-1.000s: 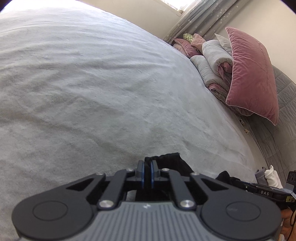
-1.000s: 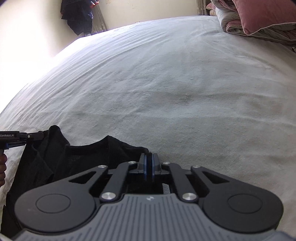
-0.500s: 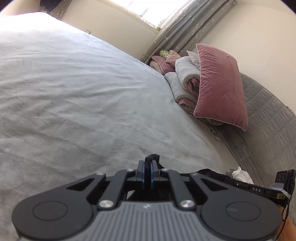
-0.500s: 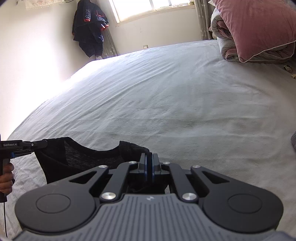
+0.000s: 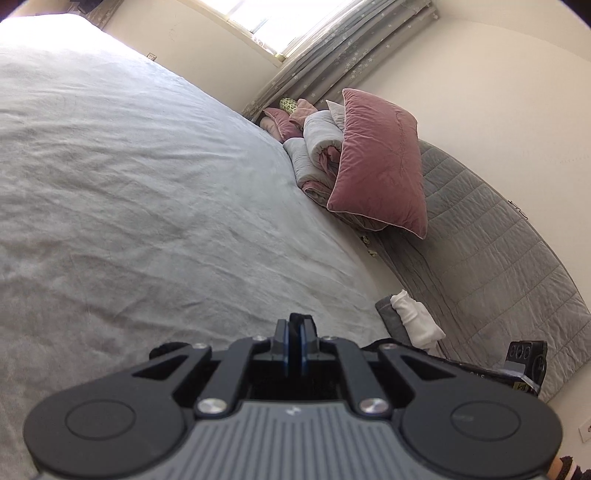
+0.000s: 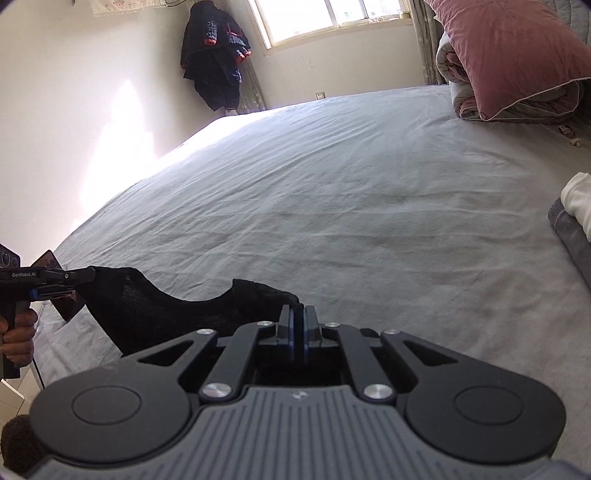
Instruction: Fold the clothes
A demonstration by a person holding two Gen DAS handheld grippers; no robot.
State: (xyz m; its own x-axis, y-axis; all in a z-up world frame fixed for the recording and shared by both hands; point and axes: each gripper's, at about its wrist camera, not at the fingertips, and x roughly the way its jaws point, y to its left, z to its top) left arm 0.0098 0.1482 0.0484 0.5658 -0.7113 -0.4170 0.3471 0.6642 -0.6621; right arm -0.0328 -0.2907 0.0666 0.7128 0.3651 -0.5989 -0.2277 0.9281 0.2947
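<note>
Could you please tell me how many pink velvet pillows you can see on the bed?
2. The large pink pillow leans on the rolled grey duvet by the headboard; a smaller one lies behind, near the curtain. Others may be hidden behind the pile.

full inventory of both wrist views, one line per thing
top: 1, black, held up over near bed edge between both grippers
bed: 1, grey sheet, fills both views
pillow: 1, pink, on rolled grey-pink bedding at headboard
headboard: 1, grey quilted
folded pile: 1, grey with white on top, right bed edge
jacket: 1, dark, hanging in corner
window: 1, far wall
left gripper: shut on top
right gripper: shut on top
hand: 1, on left gripper's handle
</note>
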